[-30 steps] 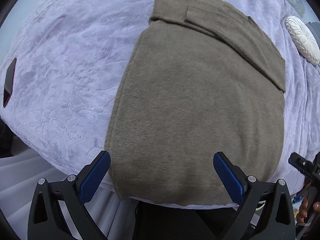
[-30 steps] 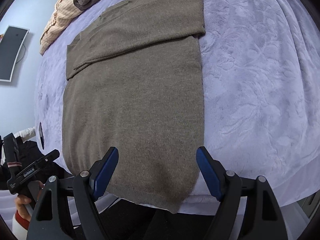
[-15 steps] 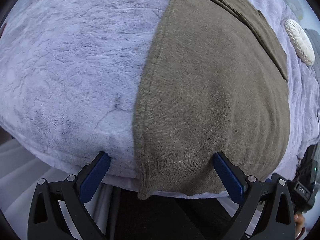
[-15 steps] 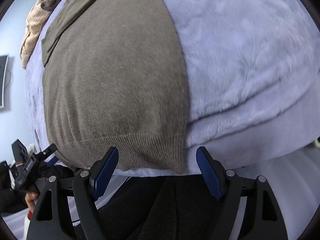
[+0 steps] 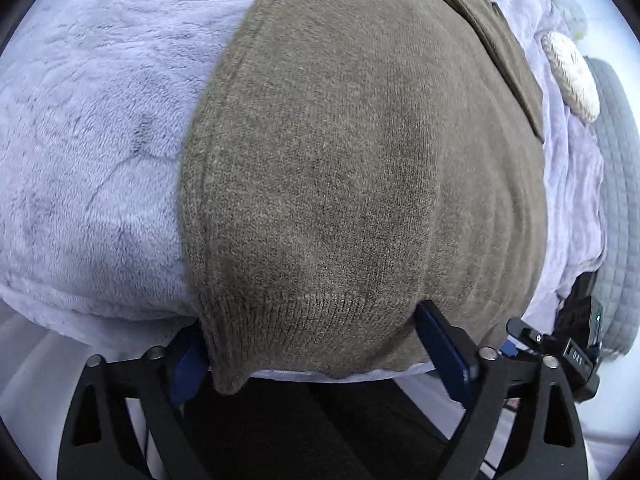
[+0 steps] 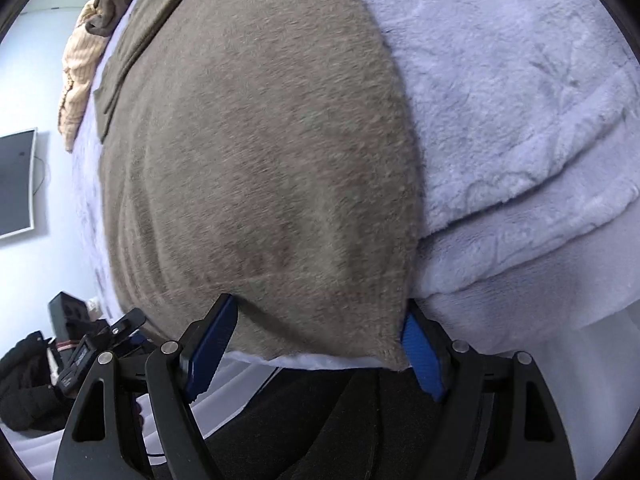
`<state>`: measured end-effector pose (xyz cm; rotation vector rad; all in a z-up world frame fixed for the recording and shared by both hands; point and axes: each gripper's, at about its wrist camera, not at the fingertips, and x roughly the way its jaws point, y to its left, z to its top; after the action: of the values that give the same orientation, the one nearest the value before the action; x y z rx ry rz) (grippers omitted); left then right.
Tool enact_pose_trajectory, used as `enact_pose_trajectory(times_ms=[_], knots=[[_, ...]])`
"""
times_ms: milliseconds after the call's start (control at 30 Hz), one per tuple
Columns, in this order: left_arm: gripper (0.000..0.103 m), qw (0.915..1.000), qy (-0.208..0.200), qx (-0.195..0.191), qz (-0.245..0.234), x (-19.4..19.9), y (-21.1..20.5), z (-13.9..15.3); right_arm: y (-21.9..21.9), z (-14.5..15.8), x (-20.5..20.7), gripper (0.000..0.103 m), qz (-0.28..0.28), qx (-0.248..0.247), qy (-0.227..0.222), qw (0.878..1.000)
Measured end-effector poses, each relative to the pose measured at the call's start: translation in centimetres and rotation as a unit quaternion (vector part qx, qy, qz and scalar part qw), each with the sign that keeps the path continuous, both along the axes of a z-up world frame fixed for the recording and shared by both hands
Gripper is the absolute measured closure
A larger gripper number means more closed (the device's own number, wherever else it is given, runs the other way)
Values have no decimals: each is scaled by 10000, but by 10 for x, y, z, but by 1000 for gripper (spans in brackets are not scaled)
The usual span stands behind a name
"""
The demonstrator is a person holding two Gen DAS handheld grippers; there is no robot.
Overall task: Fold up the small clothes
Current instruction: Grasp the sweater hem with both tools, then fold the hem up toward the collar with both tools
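Sweater (image 5: 360,168) — cushion (image 5: 574,76) beyond

bed: lilac plush blanket (image 5: 92,128) | far edge: round cream cushion (image 5: 574,76) | wall: dark monitor (image 6: 16,184) | black bag (image 6: 24,384)

Olive-brown knit sweater (image 5: 360,168) — lies flat on the lavender fleece blanket (image 5: 92,128), sleeves folded across the far end. Ribbed hem hangs just over the blanket's near edge — one hem corner droops lower in each wrist view.
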<state>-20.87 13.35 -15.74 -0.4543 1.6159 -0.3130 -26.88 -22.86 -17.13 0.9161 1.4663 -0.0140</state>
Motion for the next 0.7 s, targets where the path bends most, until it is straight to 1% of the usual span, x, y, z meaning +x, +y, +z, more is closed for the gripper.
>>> enact_pose_trajectory(times_ms=[33, 67, 100, 133, 167, 200, 233, 300, 367, 500, 600, 700], knots=[[20, 9999, -53, -80, 43, -2, 3, 2, 1, 3, -1, 27, -25, 111, -107, 9999], [30, 9998, -52, -182, 46, -4, 9, 2, 2, 8, -2, 41, -57, 225, -213, 9995], [42, 9995, -48, -294, 45, -5, 11, 2, 2, 12, -4, 49, -105, 350, -311, 9988], [49, 9991, -55, -429, 24, -8, 15, 3, 1, 15, -6, 68, -183, 475, -393, 9979], [61, 9986, -58, -522, -13, -9, 19, 4, -1, 16, -8, 83, -292, 613, -456, 9967], [69, 9982, -70, -586, -47, -10, 21, 6, -2, 17, -9, 86, -367, 697, -483, 9957], [71, 9978, -102, -644, -93, -11, 24, 10, -3, 18, -9, 88, -424, 742, -503, 9951], [89, 9965, -197, -793, -170, -12, 32, 19, -2, 21, -8, 89, -445, 743, -526, 9949], [89, 9935, -405, -1041, -221, -9, 34, 38, -2, 27, -9, 90, -483, 839, -627, 9933], [89, 9871, -745, -1383, -303, 9, 32, 71, -3, 40, -6, 90, -740, 1336, -972, 9835], [89, 9836, -978, -1496, -254, 32, 31, 90, -5, 53, 4, 90, -885, 1702, -1201, 9741], [89, 9791, -1222, -1621, -72, 64, 23, 111, -11, 67, 23, 90, -897, 1955, -1436, 9660]])
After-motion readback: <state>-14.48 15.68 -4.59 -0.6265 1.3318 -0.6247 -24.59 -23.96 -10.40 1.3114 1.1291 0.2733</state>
